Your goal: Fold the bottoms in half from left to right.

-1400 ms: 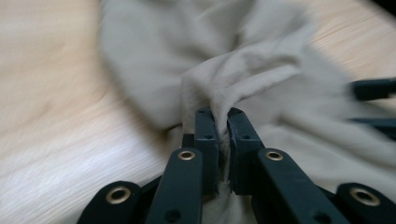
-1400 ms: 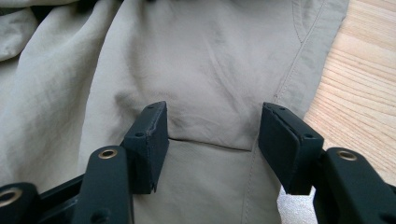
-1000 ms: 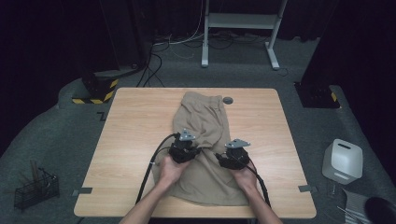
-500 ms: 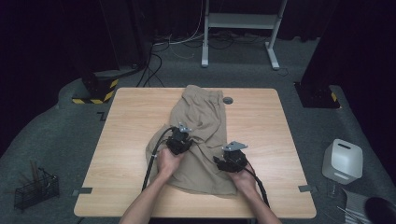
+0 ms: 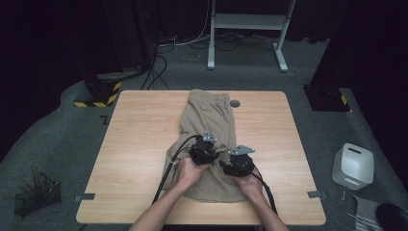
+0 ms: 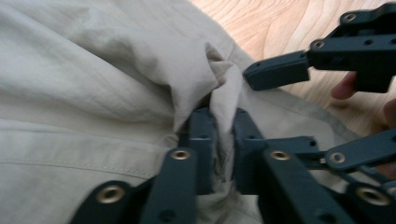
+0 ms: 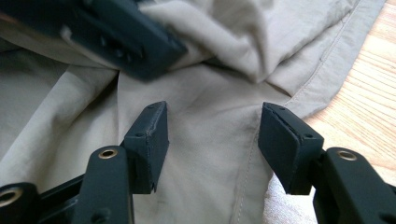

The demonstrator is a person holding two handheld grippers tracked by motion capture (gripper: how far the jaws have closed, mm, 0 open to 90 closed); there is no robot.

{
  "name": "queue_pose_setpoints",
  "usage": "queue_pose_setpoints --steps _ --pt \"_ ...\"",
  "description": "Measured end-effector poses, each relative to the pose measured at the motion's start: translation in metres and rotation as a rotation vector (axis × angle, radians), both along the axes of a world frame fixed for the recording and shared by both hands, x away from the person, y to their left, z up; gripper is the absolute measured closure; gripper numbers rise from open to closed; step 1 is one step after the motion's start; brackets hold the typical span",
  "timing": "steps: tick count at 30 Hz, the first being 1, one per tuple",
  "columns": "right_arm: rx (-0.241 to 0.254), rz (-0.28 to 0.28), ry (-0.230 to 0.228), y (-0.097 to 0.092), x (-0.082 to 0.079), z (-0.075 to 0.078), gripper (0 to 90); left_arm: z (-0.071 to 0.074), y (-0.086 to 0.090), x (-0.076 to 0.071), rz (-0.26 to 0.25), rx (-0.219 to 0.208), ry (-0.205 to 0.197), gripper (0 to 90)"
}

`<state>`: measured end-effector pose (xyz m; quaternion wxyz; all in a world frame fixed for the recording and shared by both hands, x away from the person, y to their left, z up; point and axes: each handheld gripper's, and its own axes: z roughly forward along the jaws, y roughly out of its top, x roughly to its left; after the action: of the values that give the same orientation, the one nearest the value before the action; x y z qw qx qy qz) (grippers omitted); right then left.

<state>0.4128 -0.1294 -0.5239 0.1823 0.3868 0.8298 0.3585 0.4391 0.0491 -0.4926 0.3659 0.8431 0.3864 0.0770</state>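
A beige garment (image 5: 211, 113) lies lengthwise on the wooden table (image 5: 139, 134). My left gripper (image 5: 204, 150) sits over its near half, close beside my right gripper (image 5: 236, 161). In the left gripper view the jaws (image 6: 222, 119) pinch a raised fold of the beige cloth (image 6: 93, 79); they have just been opening a little, and the fold still stands between the pads. The right gripper's jaws (image 7: 212, 126) stand wide apart over flat cloth (image 7: 210, 154) near a seamed edge, holding nothing. A jaw of the left gripper (image 7: 126, 42) shows at the top left of that view.
A small grey disc (image 5: 235, 103) is set into the table beside the garment's far end. On the floor are a white box (image 5: 353, 166) at the right, a wire basket (image 5: 36, 195) at the left, and a white stand (image 5: 250, 21) behind.
The left hand has moved right, closer to the right gripper, dragging the cloth's left side with it. The right hand has stayed in place.
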Motion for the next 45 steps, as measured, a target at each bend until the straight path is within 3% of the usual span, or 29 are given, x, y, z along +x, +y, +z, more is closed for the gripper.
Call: queue_pose_setpoints --steps 3,7,11,14,19,20,23,27,30,35,37,39,42,45 --pt "0.000 -0.006 0.003 -0.002 -0.001 0.000 42.6 0.010 0.009 -0.008 0.009 -0.011 -0.049 63.4" --pt "0.001 -0.023 0.007 -0.006 -0.004 0.001 42.1 0.032 0.036 -0.022 0.044 -0.027 -0.130 48.1" --pt "0.010 -0.027 0.020 -0.010 -0.007 0.002 41.4 0.042 0.068 -0.031 0.097 -0.042 -0.154 44.3" --pt "0.014 -0.021 0.020 -0.013 -0.013 0.005 41.4 0.038 0.089 -0.034 0.145 -0.010 -0.167 42.1" --pt "0.028 -0.001 0.003 -0.019 -0.030 0.015 41.6 0.019 0.119 -0.035 0.254 0.045 -0.165 39.9" --pt "0.031 0.006 -0.004 -0.021 -0.033 0.017 41.8 0.014 0.125 -0.035 0.273 0.056 -0.168 40.2" --pt "0.043 0.019 0.002 -0.024 -0.042 0.018 42.1 0.000 0.136 -0.033 0.296 0.026 -0.117 40.9" --pt "0.005 0.036 0.029 -0.020 -0.044 0.011 42.5 -0.015 0.135 -0.028 0.288 -0.007 -0.058 46.7" --pt "-0.015 0.035 0.033 -0.016 -0.040 0.004 43.7 -0.020 0.129 -0.023 0.277 0.008 -0.047 55.0" --pt "-0.006 0.037 0.023 -0.012 -0.023 0.002 45.1 -0.024 0.122 -0.006 0.292 0.016 -0.059 64.9" --pt "-0.002 0.024 0.019 -0.009 -0.010 0.002 45.1 -0.023 0.121 0.001 0.302 0.015 -0.053 71.7" --pt "-0.001 0.019 0.018 -0.008 -0.006 0.001 45.1 -0.018 0.123 0.004 0.316 0.014 -0.063 74.8" --pt "0.001 0.016 0.013 -0.007 -0.003 0.001 45.2 -0.004 0.125 -0.006 0.286 -0.009 -0.117 83.4" --pt "0.005 0.013 0.007 -0.008 -0.004 0.000 45.2 0.012 0.125 -0.024 0.237 -0.037 -0.167 85.4"
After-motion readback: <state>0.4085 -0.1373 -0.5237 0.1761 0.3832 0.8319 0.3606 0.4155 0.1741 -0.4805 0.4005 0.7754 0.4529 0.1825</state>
